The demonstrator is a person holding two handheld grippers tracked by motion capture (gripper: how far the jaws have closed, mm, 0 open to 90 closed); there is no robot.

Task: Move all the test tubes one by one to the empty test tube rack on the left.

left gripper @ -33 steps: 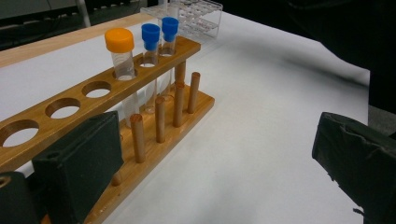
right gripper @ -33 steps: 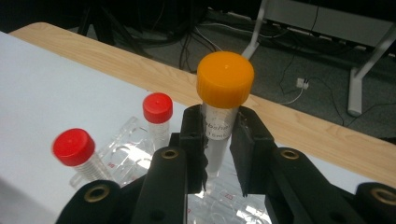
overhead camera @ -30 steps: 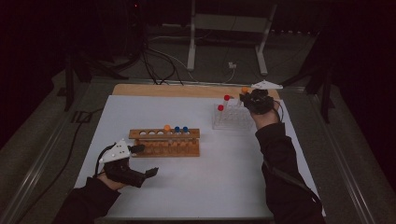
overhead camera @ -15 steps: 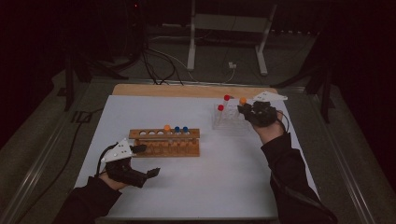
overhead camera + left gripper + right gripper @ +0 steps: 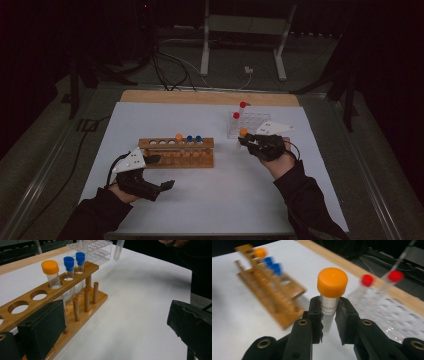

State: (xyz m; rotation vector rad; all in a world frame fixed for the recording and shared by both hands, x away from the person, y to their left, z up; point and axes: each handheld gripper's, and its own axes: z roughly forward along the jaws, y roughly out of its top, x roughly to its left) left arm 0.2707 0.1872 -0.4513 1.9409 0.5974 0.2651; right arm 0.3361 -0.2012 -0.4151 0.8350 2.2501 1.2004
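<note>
Right gripper (image 5: 328, 312) shifted toward wooden rack (image 5: 176, 152), jaws pinching orange-capped tube (image 5: 330, 298); left jaws spread.

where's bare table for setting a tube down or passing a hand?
Free: the white sheet in front of the wooden rack, between the left gripper and right gripper; also its far left corner. Crowded: between the wooden rack and the clear rack.

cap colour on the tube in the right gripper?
Orange cap on the tube; clearest in the right gripper view.
</note>
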